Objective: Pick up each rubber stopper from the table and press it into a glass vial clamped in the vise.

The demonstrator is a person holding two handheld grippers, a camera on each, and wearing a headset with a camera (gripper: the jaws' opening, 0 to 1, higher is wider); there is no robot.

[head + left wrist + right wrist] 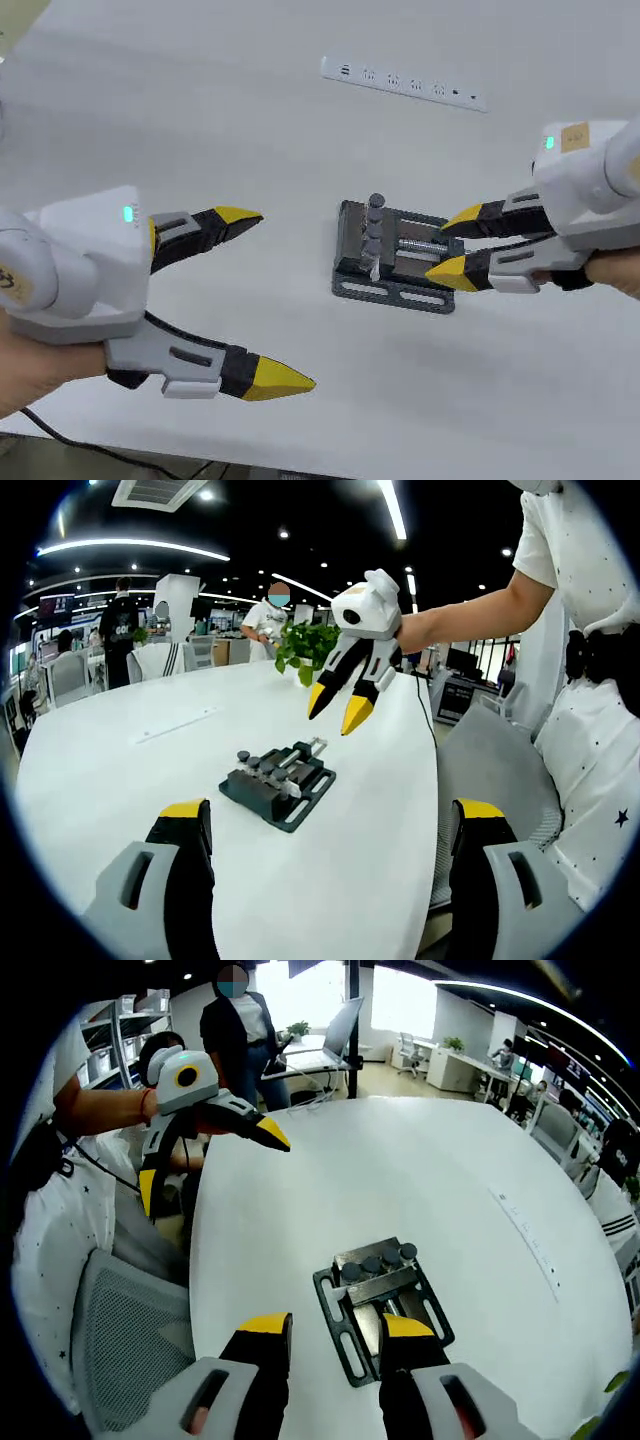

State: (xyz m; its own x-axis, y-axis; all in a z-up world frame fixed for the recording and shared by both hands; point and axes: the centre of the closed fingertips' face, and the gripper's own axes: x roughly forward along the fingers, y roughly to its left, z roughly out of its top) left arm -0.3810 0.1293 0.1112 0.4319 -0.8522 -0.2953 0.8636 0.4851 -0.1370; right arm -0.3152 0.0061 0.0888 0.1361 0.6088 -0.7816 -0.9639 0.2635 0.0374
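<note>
A small dark vise (393, 272) stands on the white table (200, 120), clamping a row of several glass vials, each capped with a grey rubber stopper (375, 214). My left gripper (275, 298) hovers well left of the vise, wide open with nothing in it. My right gripper (445, 250) hangs at the vise's right end, over the screw, open and holding nothing. The left gripper view has the vise (278, 780) ahead of my left gripper (332, 815), with the right gripper (335, 713) above it. In the right gripper view the vise (385, 1295) and stoppers (375, 1260) lie just beyond my right gripper (335, 1327).
A white power strip (405, 83) lies at the far side of the table. The table's near edge runs just below my left gripper. A grey mesh chair (130, 1360) stands by the table, and a person (238, 1030) stands beyond it.
</note>
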